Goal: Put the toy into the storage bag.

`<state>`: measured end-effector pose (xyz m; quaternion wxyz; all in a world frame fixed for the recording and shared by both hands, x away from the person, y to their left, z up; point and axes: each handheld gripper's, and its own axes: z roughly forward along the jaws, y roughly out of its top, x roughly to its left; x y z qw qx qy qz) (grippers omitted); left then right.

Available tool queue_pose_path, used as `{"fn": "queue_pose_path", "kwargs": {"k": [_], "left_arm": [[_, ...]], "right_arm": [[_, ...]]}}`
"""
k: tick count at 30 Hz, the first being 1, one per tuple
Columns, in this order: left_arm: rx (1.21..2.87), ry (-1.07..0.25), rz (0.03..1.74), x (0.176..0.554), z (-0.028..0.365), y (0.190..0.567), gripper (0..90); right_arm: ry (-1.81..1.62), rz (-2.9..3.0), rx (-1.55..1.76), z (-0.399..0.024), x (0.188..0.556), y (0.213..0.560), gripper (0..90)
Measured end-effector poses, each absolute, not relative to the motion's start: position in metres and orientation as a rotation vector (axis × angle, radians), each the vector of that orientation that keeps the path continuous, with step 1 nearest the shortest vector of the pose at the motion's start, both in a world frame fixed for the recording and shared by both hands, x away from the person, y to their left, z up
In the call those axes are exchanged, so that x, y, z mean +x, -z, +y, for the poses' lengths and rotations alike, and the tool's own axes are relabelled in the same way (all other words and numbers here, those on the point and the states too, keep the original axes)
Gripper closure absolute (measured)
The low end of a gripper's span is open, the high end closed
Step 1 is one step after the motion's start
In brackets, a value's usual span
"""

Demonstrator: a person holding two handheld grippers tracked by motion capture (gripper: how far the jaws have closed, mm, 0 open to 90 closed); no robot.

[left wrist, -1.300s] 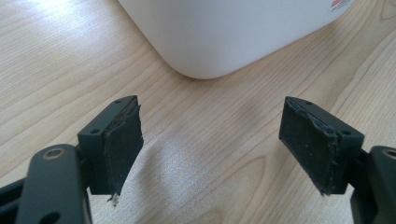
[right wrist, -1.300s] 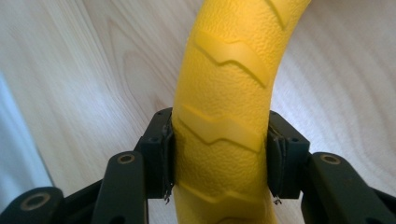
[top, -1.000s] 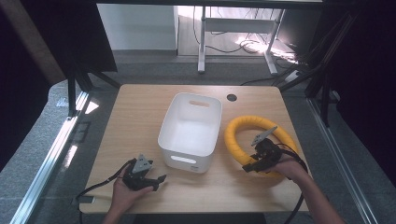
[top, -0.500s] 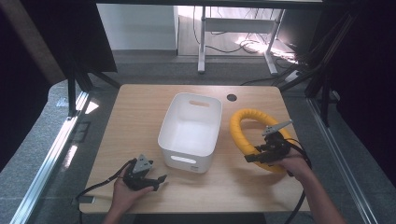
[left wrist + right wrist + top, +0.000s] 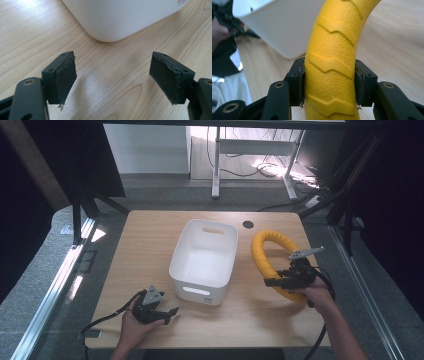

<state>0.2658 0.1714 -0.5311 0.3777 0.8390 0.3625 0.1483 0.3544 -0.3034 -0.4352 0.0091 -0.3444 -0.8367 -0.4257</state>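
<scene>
The room is dim, with a grey floor (image 5: 45, 285) around a pale wooden counter (image 5: 150, 245) whose grain runs in long streaks; beyond it, at twelve o'clock, a white desk frame (image 5: 217, 160) stands in bright light among loose cables.

At the counter's centre sits a white plastic bin (image 5: 205, 255), smooth, round-cornered, with handle slots cut in its end walls.

At about three o'clock from the bin is a yellow ring (image 5: 267, 257), a thick rubbery hoop with a pebbled skin and raised chevron ridges. Its near side is lifted, so it tilts off the wood.

The right tongs (image 5: 280, 281) are clenched across the ring's near arc, pads pressed to both flanks.

The left tongs (image 5: 170, 312), at seven o'clock from the bin, rest released, the black pads wide apart over bare wood.
</scene>
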Motion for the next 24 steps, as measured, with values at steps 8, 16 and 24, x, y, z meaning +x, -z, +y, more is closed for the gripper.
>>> {"fn": "queue_pose_path", "kwargs": {"k": [8, 16, 24], "left_arm": [[2.144, -0.379, 0.927, 0.266, 0.171, 0.531, 21.4], [2.144, -0.378, 0.928, 0.266, 0.171, 0.531, 21.4], [2.144, -0.378, 0.927, 0.266, 0.171, 0.531, 21.4]], "right_arm": [[1.513, -2.541, -1.133, -0.315, 0.353, 0.427, 51.1], [1.68, -2.464, -1.156, -0.323, 0.352, 0.419, 51.2], [1.776, -2.425, -1.169, -0.323, 0.35, 0.414, 51.1]]}}
